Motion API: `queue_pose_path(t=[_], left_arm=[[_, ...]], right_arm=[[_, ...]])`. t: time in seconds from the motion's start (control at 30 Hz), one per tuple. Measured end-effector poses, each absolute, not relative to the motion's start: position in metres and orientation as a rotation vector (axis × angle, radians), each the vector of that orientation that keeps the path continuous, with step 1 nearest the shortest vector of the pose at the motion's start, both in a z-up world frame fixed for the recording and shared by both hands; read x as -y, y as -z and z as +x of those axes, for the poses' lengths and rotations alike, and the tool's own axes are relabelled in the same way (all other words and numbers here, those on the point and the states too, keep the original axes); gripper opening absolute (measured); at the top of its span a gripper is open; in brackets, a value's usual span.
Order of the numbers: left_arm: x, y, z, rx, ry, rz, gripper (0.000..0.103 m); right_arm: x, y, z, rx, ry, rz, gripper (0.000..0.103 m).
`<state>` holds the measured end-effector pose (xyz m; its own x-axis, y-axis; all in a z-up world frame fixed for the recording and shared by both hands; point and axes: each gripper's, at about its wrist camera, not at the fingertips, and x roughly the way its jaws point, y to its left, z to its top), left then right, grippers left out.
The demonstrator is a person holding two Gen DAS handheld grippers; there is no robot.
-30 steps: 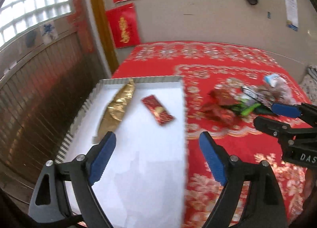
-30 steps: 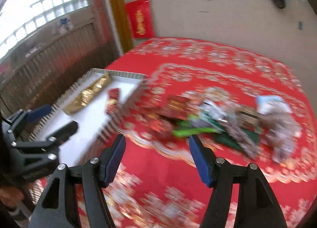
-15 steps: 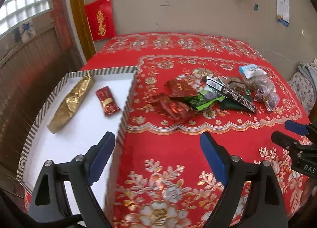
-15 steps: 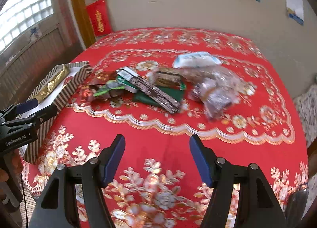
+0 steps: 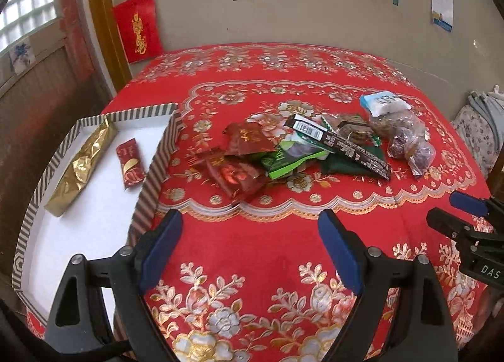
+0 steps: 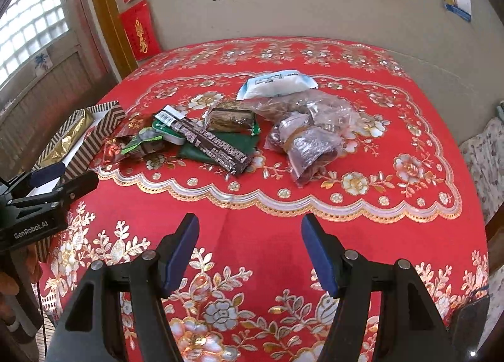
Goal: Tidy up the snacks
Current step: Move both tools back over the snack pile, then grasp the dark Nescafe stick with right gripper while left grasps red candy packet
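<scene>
With both grippers' fingers spread and empty, the overlapping snack pile (image 5: 302, 151) risked a two-packet grab or slippery wrappers sliding short of the striped box (image 5: 151, 173)

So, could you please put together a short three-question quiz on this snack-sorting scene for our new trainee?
1. True or false: the left tool is holding a snack.
2. How many snacks lie inside the striped box?
A. none
B. two
C. five
3. Fill in: the long dark bar lies partly on top of the dark ____ packet.

Key
1. False. Both the left tool and the right tool are open and empty above the red tablecloth.
2. B. The gold packet and a small red packet.
3. Green.
</scene>
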<state>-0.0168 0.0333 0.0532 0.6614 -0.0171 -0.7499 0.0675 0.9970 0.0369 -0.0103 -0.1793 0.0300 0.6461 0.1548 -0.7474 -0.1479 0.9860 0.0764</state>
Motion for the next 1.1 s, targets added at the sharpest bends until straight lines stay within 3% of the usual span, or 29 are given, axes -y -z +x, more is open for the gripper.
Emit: queue_pose_path(t=[0.77,0.8,0.83,1.1], left_arm=[[-0.069,-0.079,0.026,-0.841,-0.026,0.013,0.088],[-0.070,-0.079,0.028,-0.840,-0.028,0.017,0.088],[-0.069,-0.080,0.030,-0.840,-0.030,0.023,0.088],[-0.064,-0.072,0.056,-0.880,-0.025,0.025,0.088]], right_arm=[[0.122,-0.016,0.085,-0.889,-0.403,-0.180,0.067],[0.122,-0.014,0.087,-0.898,-0.407,-0.177,0.061],[0.122,-0.013,0.090,-0.908,-0.411,-0.173,0.049],[0.128,-0.015,0.083,-0.916,-0.414,-0.146,0.021]])
